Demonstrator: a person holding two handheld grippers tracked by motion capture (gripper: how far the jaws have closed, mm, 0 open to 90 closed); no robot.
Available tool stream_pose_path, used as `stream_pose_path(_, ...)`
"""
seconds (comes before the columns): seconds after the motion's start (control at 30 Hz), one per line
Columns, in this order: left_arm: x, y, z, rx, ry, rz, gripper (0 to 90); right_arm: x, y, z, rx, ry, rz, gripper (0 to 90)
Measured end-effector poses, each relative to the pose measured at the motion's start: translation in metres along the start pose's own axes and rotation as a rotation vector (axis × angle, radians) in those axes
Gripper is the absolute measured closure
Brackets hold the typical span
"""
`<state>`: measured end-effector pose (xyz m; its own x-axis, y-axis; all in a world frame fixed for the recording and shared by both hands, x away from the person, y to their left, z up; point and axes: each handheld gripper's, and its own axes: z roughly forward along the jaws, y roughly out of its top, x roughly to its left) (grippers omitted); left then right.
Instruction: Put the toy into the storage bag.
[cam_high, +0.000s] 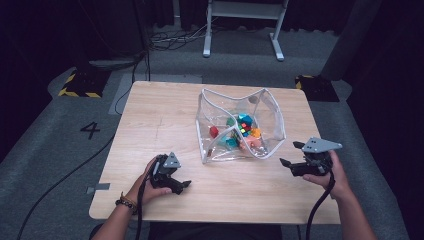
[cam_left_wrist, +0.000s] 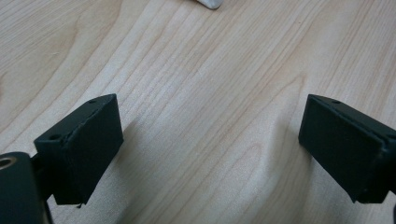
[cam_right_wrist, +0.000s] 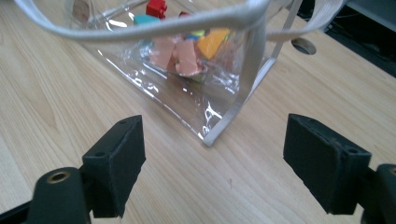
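A clear plastic bag with a white-trimmed rim stands open on the wooden table, holding several small coloured blocks. My right gripper hovers just right of the bag, open, its jaws aimed at the bag's near corner; pink, orange and red blocks show through the plastic. My left gripper rests low near the table's front left, open with nothing between its jaws, bare wood beneath it.
The bag's white edge peeks in at the top of the left gripper view. Black cables trail from both grippers. A round hole sits in the tabletop beyond the bag. Grey carpet surrounds the table; a white frame stands at the far end.
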<state>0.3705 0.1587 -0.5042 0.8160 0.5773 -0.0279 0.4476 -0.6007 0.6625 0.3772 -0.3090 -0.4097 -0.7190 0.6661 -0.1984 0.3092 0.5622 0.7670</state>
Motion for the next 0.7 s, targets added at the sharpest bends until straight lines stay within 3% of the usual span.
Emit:
stream_pose_path(0.3,0.000,0.000,0.000,0.000,0.000,0.000,6.5,0.005,-0.017,0.013,0.069,-0.005,-0.031,21.4)
stream_pose_path(0.7,0.000,0.000,0.000,0.000,0.000,0.000,6.5,0.008,-0.044,0.026,0.122,-0.002,0.016,20.4)
